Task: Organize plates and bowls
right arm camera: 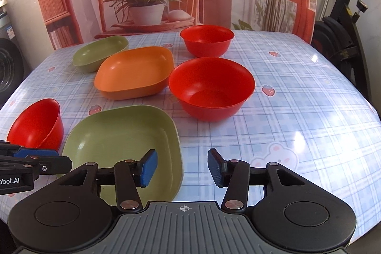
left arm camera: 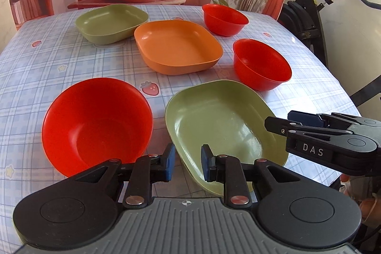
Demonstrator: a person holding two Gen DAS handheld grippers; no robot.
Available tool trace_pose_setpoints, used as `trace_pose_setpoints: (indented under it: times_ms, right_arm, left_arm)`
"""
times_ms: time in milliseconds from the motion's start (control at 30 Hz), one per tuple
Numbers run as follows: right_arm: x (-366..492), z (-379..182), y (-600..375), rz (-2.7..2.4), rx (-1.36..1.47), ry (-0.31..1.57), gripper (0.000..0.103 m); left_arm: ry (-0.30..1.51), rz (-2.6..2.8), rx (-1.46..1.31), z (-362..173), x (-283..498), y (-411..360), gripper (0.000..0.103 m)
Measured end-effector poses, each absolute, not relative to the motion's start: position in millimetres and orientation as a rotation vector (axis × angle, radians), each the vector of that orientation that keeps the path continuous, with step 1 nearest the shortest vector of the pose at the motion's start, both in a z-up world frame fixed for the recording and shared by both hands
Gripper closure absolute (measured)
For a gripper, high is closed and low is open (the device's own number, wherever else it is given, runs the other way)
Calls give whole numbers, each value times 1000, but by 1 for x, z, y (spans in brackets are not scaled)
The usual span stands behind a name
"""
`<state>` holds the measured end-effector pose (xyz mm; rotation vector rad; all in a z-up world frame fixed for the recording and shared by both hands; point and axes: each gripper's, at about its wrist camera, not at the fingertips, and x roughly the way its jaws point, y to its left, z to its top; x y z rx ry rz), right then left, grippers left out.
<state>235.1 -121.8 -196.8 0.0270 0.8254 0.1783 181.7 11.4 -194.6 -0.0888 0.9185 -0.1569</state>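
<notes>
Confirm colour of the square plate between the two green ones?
Orange. The orange plate shows best in the left wrist view.

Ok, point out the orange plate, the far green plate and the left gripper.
orange plate [left arm camera: 177,45]: left wrist view, on its inner floor.
far green plate [right arm camera: 98,52]: right wrist view, on its inner floor.
left gripper [left arm camera: 188,164]: left wrist view, midway between its blue fingertips.

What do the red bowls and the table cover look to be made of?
The red bowls look like moulded plastic, semi-matte: thin even rims, uniform colour, soft highlights. The table cover looks like glossy vinyl or oilcloth: printed plaid with sharp window glare.
</notes>
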Motion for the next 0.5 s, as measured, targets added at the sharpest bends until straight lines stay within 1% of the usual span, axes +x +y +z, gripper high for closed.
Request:
trace_pose_setpoints:
  times_ms: [133, 200, 267, 367, 433, 500]
  right_arm:
    - [236, -204, -121, 206, 31, 836, 74]
    - [238, -207, -123, 223, 43, 839, 76]
    - [238, -209, -124, 231, 52, 840, 84]
    - [239, -211, -127, 233, 74, 845, 91]
    - [239, -212, -130, 232, 88, 847, 91]
    - [239, -214, -132, 232, 101, 850, 94]
  left_arm:
    - [922, -155, -50, -195, 182, 4, 78]
    - [933, -147, -55, -197, 182, 5, 78]
    - [950, -130, -59, -199, 185, 6, 78]
    - [968, -119, -70, -202, 186, 8, 78]
    - [980, -120, -73, -204, 186, 7, 79]
    - [990, -126, -80, -206, 188, 6, 83]
